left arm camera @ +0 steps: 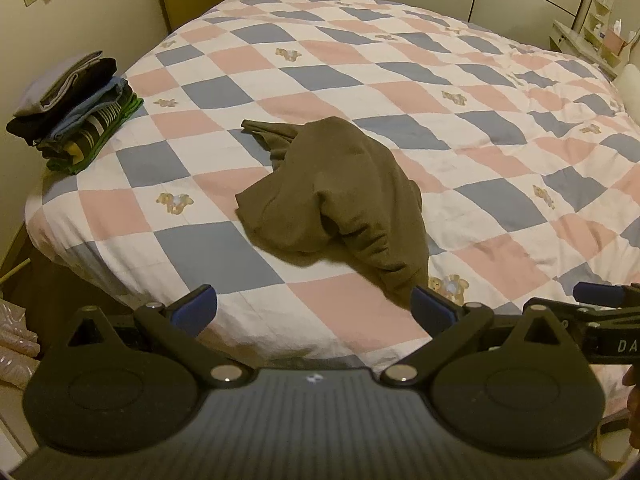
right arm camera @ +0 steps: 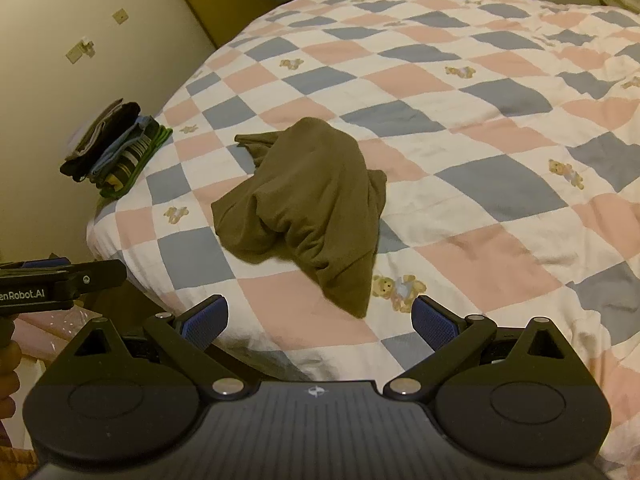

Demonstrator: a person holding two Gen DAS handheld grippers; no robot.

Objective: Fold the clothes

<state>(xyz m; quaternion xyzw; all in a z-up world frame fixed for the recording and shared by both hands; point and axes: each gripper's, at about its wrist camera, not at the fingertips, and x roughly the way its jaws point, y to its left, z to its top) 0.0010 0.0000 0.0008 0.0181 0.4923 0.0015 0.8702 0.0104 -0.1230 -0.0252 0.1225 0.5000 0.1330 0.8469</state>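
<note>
Olive-brown garment (left arm camera: 340, 188) lies crumpled mid-bed on the checked quilt (left arm camera: 400, 80); both tongs, left (left arm camera: 314, 308) and right (right arm camera: 320, 320), spread empty; corners should be pinched and drawn flat first.

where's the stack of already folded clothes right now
The folded stack sits at the bed's far-left edge beside the wall in both wrist views, left of and beyond the crumpled brown garment lying mid-bed, apart from it.
</note>
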